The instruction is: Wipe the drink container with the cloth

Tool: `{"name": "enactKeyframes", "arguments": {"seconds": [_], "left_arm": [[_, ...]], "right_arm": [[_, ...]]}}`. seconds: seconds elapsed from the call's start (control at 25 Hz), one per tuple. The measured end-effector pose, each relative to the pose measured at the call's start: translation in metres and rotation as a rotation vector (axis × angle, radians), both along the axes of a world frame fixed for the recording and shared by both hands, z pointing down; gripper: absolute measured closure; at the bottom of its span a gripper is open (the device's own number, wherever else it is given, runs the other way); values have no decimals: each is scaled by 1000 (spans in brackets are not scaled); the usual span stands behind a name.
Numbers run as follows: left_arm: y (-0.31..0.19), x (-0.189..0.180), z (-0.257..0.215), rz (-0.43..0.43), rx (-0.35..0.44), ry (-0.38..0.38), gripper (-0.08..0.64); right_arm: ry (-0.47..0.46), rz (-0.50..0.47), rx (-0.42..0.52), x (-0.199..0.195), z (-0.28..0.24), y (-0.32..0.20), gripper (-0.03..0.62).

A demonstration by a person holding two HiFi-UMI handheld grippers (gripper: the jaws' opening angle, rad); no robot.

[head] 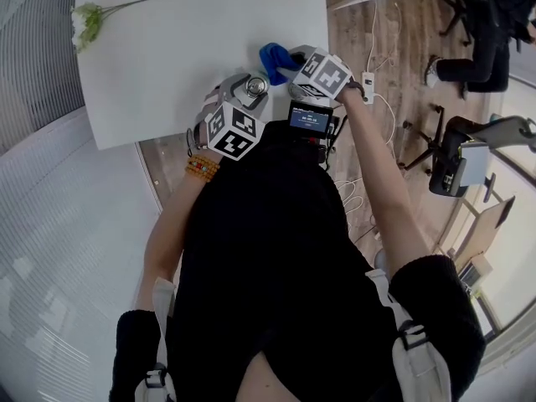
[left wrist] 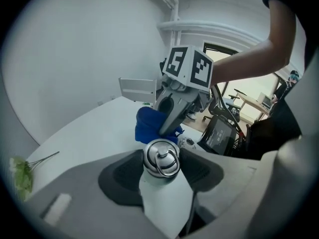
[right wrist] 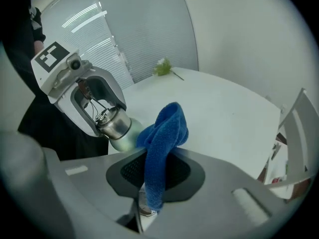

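The fingers [left wrist: 122, 176] of the left gripper [left wrist: 162, 166] clamp a pale bottle [left wrist: 167, 203] with a steel cap [left wrist: 161, 157], held at the table's [head: 167, 57] near edge, close to its right corner. The right gripper [right wrist: 155, 173] pinches a blue cloth [right wrist: 164, 131], whose bunched end lies against the bottle's side. A flower sprig [head: 87, 22] lies at the far left corner.

Beyond the bottle [head: 255, 85], the tabletop [head: 167, 65] is open except a corner flower sprig [head: 86, 23].
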State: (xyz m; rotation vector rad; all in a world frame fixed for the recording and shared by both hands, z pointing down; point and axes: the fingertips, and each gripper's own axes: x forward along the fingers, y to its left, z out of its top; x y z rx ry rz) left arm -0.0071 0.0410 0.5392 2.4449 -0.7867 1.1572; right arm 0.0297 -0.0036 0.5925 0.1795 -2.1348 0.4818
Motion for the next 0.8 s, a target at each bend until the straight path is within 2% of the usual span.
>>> {"name": "enactKeyframes", "arguments": {"seconds": [0.12, 0.2, 0.28, 0.48, 0.56, 0.6, 0.68, 0.8], "left_arm": [[1, -1, 2, 52, 4, -3, 318], [5, 1, 3, 166, 15, -4, 318], [10, 3, 4, 346, 26, -12, 318], [33, 6, 5, 953, 93, -90, 319], [36, 5, 6, 1117, 124, -140, 318], [35, 4, 7, 1156, 140, -168, 318], [27, 2, 8, 1142, 176, -227, 318], [12, -6, 7, 975, 222, -274, 318]], "right_arm": [[-15, 20, 23, -4, -7, -2, 520], [-29, 9, 39, -8, -12, -1, 521], [-46, -4, 55, -11, -19, -2, 520], [-70, -22, 63, -5, -31, 4, 520], [-62, -36, 59, -4, -31, 7, 520], [-58, -44, 56, -4, -30, 9, 520], [-53, -62, 49, -5, -28, 10, 520], [-42, -111, 50, -7, -31, 13, 520]]}}
